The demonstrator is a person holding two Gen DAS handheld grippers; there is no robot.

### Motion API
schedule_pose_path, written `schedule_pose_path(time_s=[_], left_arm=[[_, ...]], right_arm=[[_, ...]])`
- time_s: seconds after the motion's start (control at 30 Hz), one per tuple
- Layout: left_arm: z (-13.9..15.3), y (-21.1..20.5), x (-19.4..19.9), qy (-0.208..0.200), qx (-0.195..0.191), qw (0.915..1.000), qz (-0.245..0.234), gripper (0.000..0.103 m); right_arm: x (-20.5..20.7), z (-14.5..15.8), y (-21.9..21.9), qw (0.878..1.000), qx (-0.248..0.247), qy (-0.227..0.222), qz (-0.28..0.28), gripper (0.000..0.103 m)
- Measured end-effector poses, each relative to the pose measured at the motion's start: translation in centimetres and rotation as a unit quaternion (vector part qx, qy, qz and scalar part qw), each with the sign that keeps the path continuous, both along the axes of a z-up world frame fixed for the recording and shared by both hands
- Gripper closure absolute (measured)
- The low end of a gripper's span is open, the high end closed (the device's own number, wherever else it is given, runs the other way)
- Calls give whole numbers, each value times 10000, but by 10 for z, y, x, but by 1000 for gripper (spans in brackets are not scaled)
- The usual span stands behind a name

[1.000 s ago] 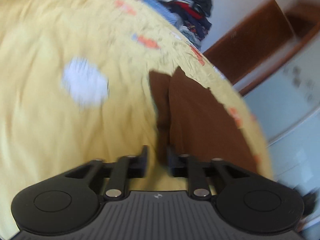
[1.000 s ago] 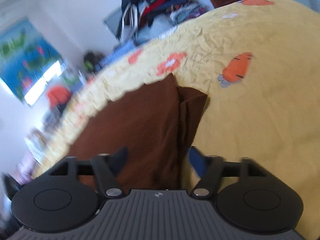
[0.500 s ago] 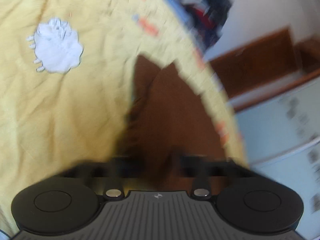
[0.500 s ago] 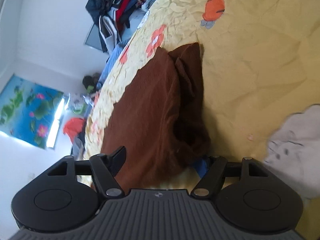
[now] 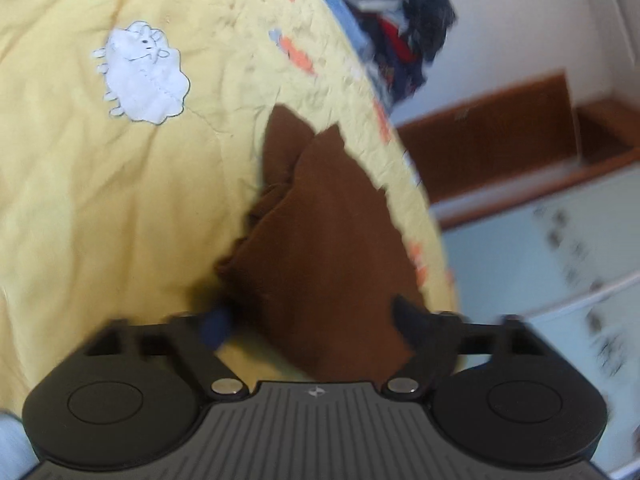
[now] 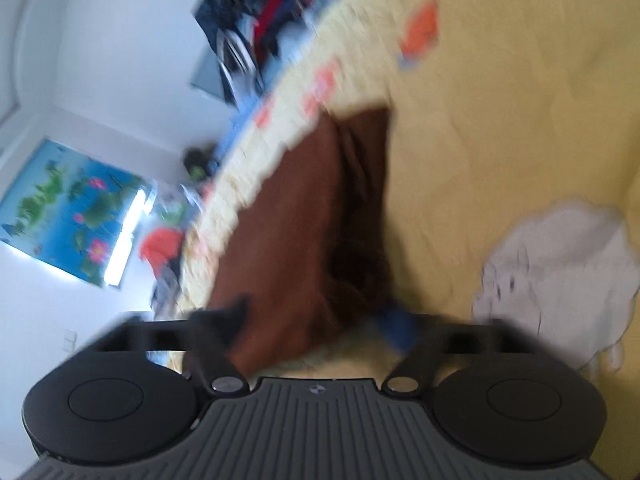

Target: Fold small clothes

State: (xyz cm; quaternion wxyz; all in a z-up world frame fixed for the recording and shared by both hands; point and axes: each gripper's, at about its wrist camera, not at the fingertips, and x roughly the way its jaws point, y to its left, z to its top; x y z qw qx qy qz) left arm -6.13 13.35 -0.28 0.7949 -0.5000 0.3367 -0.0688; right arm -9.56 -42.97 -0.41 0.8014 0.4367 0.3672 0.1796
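Brown garment [image 5: 320, 240] lies folded lengthwise on the yellow bedspread [image 5: 100, 200], close to the bed's edge. One long side is a clean flat fold; the other side is bunched, with a loose flap poking out at the far end. Same piece in the right view [image 6: 288, 232], dark rumpled ridge along its inner side.

Looks like soft knit or fleece: light, limp, no stiffness. It'll sag and drag if lifted by one point, and layers may slide apart. My read: best hold is the near corners, both layers pinched together, one corner per gripper, then carry the near end over to the far end.

Left gripper [image 5: 312, 320]: jaws have just been opening, now spread wide, near end of the garment between them, pads not pressing on it. Right gripper [image 6: 320, 320]: same, jaws just opened, standing apart astride the near end, nothing clamped. Both views blurred, so exact contact at the fingertips is hard to call.

Around it: sheep patch [image 5: 144, 72] on the spread, clothes pile [image 5: 400, 32] beyond the far edge, wooden furniture [image 5: 500, 132] against the wall.
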Motion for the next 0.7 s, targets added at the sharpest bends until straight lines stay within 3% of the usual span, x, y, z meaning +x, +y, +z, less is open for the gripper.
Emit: schedule_pose_path(time_s=[0.13, 0.2, 0.23, 0.27, 0.3, 0.4, 0.53, 0.6, 0.7], left_arm=[[8, -17, 7, 88, 399, 9989, 235, 13], [15, -30, 17, 154, 833, 9961, 262, 14], [19, -37, 22, 212, 1103, 9933, 263, 31], [21, -44, 29, 382, 1445, 9885, 219, 75], [24, -51, 36, 545, 1764, 9827, 155, 88], [44, -76, 46, 375, 2373, 9707, 102, 88], [89, -146, 66, -636, 3247, 9416, -619, 89], [102, -196, 74, -1148, 3556, 9196, -1210, 89], [91, -271, 78, -1533, 3812, 8798, -2392, 88]], right_arm=[[0, 19, -13, 9986, -183, -254, -433, 7], [2, 25, -13, 9979, -178, -384, -486, 7], [2, 27, -10, 9976, -165, -451, -506, 7], [2, 29, -9, 9971, -142, -526, -525, 7], [3, 31, -7, 9968, -77, -609, -508, 7], [13, 33, 9, 9957, 202, -831, -344, 7], [39, 35, 16, 9922, 718, -1018, -101, 3], [61, 31, 13, 9890, 1109, -976, 29, 1], [100, 19, 13, 9844, 1578, -740, 240, 0]])
